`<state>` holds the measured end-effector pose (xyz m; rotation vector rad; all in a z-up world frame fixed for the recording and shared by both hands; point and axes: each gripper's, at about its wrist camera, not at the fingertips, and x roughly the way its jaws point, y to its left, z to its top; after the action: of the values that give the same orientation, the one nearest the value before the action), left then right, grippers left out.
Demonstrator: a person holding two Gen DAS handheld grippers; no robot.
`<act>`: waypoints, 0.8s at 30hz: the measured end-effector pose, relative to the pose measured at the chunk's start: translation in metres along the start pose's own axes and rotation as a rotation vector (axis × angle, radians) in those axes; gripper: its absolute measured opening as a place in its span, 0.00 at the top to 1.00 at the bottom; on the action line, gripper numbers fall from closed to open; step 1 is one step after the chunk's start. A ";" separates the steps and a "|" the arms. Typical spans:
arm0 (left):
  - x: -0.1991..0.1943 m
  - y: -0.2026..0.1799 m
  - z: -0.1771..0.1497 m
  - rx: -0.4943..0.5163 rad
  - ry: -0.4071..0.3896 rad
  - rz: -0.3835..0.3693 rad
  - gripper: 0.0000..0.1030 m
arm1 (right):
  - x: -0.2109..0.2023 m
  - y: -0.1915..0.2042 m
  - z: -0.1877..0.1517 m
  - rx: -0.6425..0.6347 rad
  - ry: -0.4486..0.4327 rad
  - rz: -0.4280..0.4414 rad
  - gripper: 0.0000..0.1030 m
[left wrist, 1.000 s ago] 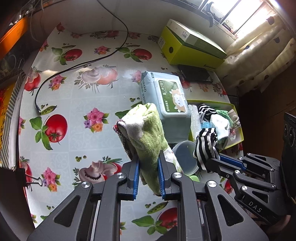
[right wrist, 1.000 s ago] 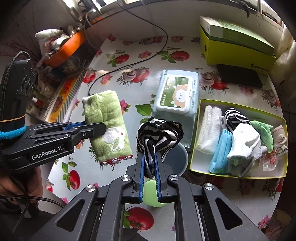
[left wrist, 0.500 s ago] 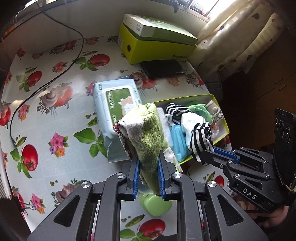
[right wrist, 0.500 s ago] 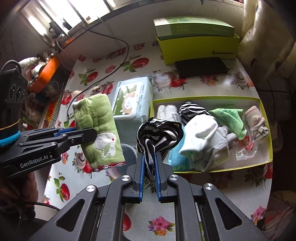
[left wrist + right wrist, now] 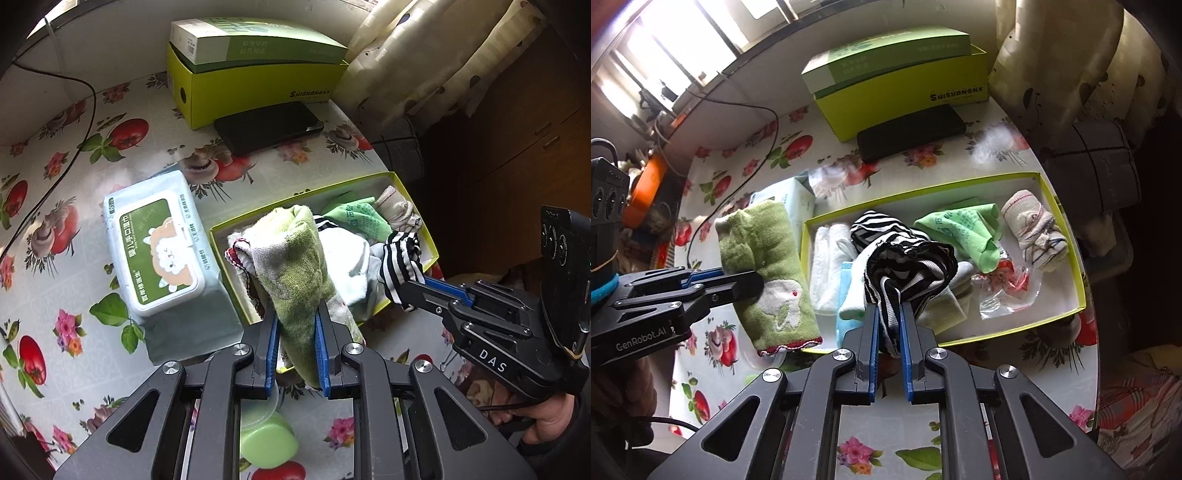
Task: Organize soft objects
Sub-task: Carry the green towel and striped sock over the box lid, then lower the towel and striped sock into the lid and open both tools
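My left gripper (image 5: pixel 295 317) is shut on a folded green towel (image 5: pixel 295 258) with a white animal patch, held in the air over the near left end of the yellow-green open box (image 5: pixel 430 240). In the right wrist view the same towel (image 5: pixel 764 266) hangs from the left gripper (image 5: pixel 753 284) just left of the box (image 5: pixel 1067 236). My right gripper (image 5: pixel 890 314) is shut on a black-and-white striped sock (image 5: pixel 908 269) above the box's middle; it shows also in the left wrist view as the right gripper (image 5: pixel 406 291) with the striped sock (image 5: pixel 400 262). Several soft items lie in the box.
A pack of wet wipes (image 5: pixel 155 251) lies left of the box. Behind stand a lime shoebox (image 5: pixel 258 88) topped by a green carton, and a black phone (image 5: pixel 267 127). A green lidded tub (image 5: pixel 267 443) sits near the front. The table edge and curtain (image 5: pixel 1071 62) are at right.
Both grippers have carried their cloths to the right, from over the wet wipes and tub to above the open box. Both grips are unchanged.
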<state>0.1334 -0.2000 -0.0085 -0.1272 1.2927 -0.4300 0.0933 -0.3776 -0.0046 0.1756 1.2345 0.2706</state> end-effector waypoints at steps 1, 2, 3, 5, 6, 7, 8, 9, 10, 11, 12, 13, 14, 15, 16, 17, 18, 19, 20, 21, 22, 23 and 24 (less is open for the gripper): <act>0.001 -0.002 0.002 0.004 0.002 -0.003 0.82 | 0.001 -0.004 0.001 0.005 -0.001 -0.006 0.90; 0.002 -0.005 0.004 0.008 0.003 -0.009 0.82 | 0.001 -0.008 0.002 0.011 -0.002 -0.012 0.90; 0.003 -0.008 0.007 0.013 0.004 -0.015 0.82 | 0.002 -0.012 0.003 0.018 -0.003 -0.017 0.90; 0.005 -0.015 0.011 0.023 0.006 -0.024 0.82 | 0.003 -0.021 0.005 0.027 -0.006 -0.027 0.90; 0.006 -0.018 0.014 0.028 0.007 -0.030 0.82 | 0.003 -0.025 0.006 0.031 -0.006 -0.033 0.90; 0.008 -0.021 0.017 0.034 0.009 -0.033 0.82 | 0.004 -0.029 0.007 0.036 -0.007 -0.038 0.90; 0.009 -0.024 0.019 0.040 0.010 -0.034 0.82 | 0.004 -0.033 0.008 0.041 -0.007 -0.042 0.90; 0.011 -0.027 0.022 0.045 0.011 -0.035 0.82 | 0.005 -0.037 0.009 0.044 -0.007 -0.046 0.90; 0.014 -0.030 0.025 0.048 0.013 -0.039 0.82 | 0.006 -0.041 0.010 0.045 -0.007 -0.052 0.90; 0.016 -0.033 0.028 0.050 0.016 -0.043 0.82 | 0.007 -0.045 0.011 0.044 -0.007 -0.058 0.90; 0.019 -0.036 0.030 0.053 0.020 -0.047 0.82 | 0.008 -0.048 0.012 0.042 -0.005 -0.064 0.90; 0.022 -0.040 0.033 0.057 0.023 -0.050 0.82 | 0.009 -0.052 0.013 0.042 -0.004 -0.068 0.90; 0.024 -0.043 0.035 0.062 0.026 -0.052 0.82 | 0.010 -0.055 0.014 0.042 -0.002 -0.070 0.90; 0.027 -0.047 0.038 0.065 0.030 -0.057 0.82 | 0.011 -0.059 0.015 0.040 0.001 -0.073 0.90; 0.030 -0.050 0.040 0.066 0.034 -0.062 0.82 | 0.012 -0.061 0.016 0.037 0.004 -0.076 0.90; 0.033 -0.053 0.043 0.065 0.040 -0.069 0.82 | 0.014 -0.064 0.017 0.033 0.008 -0.078 0.90; 0.036 -0.055 0.045 0.064 0.044 -0.075 0.82 | 0.016 -0.067 0.018 0.030 0.011 -0.080 0.90; 0.039 -0.058 0.048 0.065 0.048 -0.078 0.82 | 0.017 -0.070 0.019 0.029 0.013 -0.082 0.90; 0.042 -0.061 0.051 0.067 0.052 -0.081 0.82 | 0.019 -0.073 0.020 0.029 0.016 -0.083 0.90; 0.045 -0.063 0.053 0.068 0.055 -0.085 0.82 | 0.021 -0.076 0.021 0.028 0.020 -0.083 0.89; 0.048 -0.065 0.055 0.067 0.061 -0.092 0.82 | 0.022 -0.078 0.021 0.027 0.025 -0.082 0.89; 0.052 -0.067 0.057 0.066 0.068 -0.099 0.82 | 0.024 -0.081 0.022 0.025 0.031 -0.080 0.89; 0.055 -0.068 0.059 0.066 0.075 -0.103 0.82 | 0.026 -0.083 0.022 0.026 0.038 -0.079 0.86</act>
<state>0.1848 -0.2920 -0.0194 -0.1237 1.3476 -0.5695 0.1307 -0.4487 -0.0444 0.1442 1.2797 0.1905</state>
